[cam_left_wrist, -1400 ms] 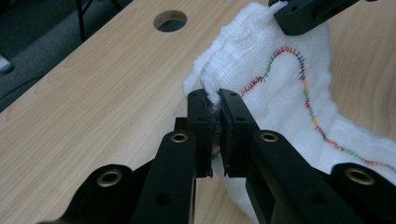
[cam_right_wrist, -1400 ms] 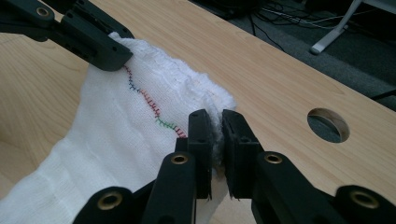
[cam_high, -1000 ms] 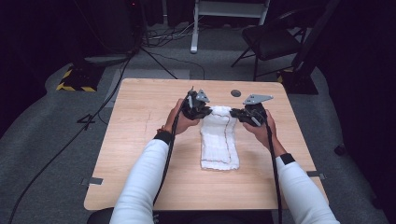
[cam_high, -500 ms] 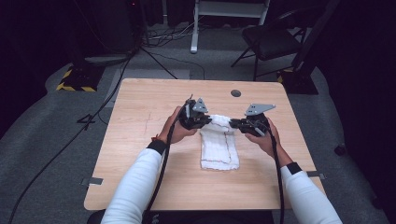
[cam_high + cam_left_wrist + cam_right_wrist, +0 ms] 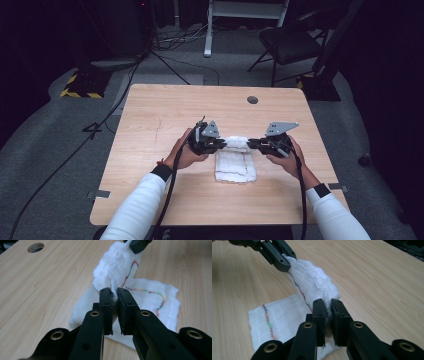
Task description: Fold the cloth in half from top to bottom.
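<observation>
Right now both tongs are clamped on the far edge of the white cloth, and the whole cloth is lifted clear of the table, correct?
Not quite. Both the left tongs and the right tongs are clamped on the far edge of the white cloth, but only that edge is raised. Both gripper views show the near part lying flat on the table.

A white cloth (image 5: 235,162) with coloured stitching is lying mid-desk (image 5: 150,115), its far edge bunching up lifted off the wood.
</observation>
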Demonstrator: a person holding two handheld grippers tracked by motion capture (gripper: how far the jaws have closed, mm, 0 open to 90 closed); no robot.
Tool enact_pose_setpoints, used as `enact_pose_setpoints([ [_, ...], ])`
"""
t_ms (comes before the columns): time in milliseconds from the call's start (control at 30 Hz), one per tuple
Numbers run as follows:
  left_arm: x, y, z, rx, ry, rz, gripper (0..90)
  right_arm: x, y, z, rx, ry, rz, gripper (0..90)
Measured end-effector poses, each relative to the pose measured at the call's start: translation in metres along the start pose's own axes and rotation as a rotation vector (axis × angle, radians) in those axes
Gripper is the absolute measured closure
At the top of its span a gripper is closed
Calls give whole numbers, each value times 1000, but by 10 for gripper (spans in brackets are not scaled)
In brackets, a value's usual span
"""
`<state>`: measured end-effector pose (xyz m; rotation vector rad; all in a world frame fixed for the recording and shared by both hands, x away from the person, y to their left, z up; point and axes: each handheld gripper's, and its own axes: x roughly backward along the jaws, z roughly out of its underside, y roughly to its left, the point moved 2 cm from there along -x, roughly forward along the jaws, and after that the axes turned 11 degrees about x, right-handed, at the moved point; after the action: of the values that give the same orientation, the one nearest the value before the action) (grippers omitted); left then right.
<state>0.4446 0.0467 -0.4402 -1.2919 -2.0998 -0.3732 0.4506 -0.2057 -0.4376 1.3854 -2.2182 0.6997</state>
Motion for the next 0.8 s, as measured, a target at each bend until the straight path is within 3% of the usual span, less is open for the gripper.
enact_pose_setpoints([
  [200, 2, -12, 10, -13, 9, 21, 824, 5, 12, 3, 15, 1, -24, 823],
  [433, 3, -19, 23, 7, 5, 44, 825, 6, 25, 8, 26, 15, -56, 821],
  [800, -1, -36, 36, -30, 56, 61, 823, 7, 44, 19, 43, 53, -93, 815],
])
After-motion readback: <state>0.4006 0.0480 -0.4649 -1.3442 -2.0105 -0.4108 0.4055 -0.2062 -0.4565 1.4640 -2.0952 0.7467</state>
